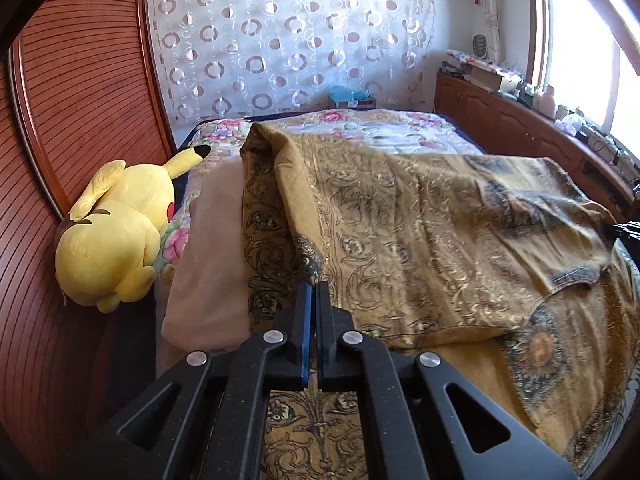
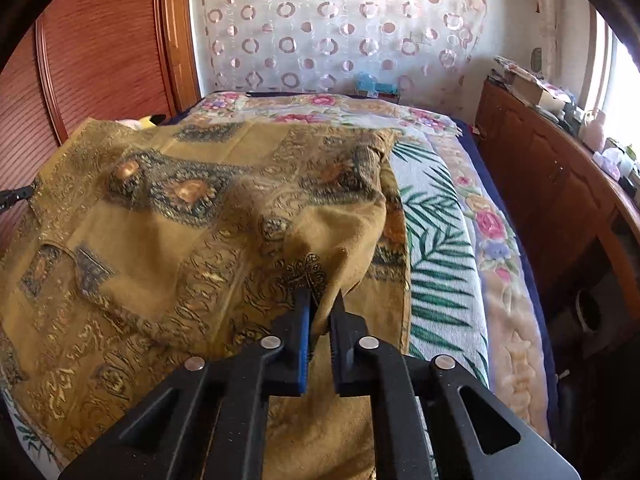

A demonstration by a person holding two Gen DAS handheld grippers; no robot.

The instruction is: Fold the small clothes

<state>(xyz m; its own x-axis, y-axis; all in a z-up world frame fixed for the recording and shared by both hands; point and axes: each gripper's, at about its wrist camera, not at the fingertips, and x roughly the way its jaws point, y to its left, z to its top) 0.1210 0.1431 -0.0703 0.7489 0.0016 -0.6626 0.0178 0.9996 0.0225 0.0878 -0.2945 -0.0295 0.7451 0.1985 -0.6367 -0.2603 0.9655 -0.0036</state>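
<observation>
Mustard patterned garment (image 1: 420, 232) lies spread across the bed (image 2: 452, 248), raised at its two near corners, one in each claw. The left claw (image 1: 312, 285) is clamped on a dark-printed corner; the pads meet with only cloth between them. The right claw (image 2: 320, 300) is likewise pinched on the opposite near corner, where the fabric bunches into a peak. Judgement: both corners are taken at once so the near edge can be carried over as one straight line, which suits a first fold.

From the left claw, a beige folded cloth (image 1: 212, 264) lies at 10 o'clock, clear of the garment's edge. Further out at 9 o'clock, a yellow plush toy (image 1: 116, 236) rests against the wooden headboard (image 1: 80, 92). At 12 o'clock, beyond the bed, hangs a ring-patterned curtain (image 1: 280, 40). A wooden cabinet (image 2: 540, 152) stands at 2 o'clock.
</observation>
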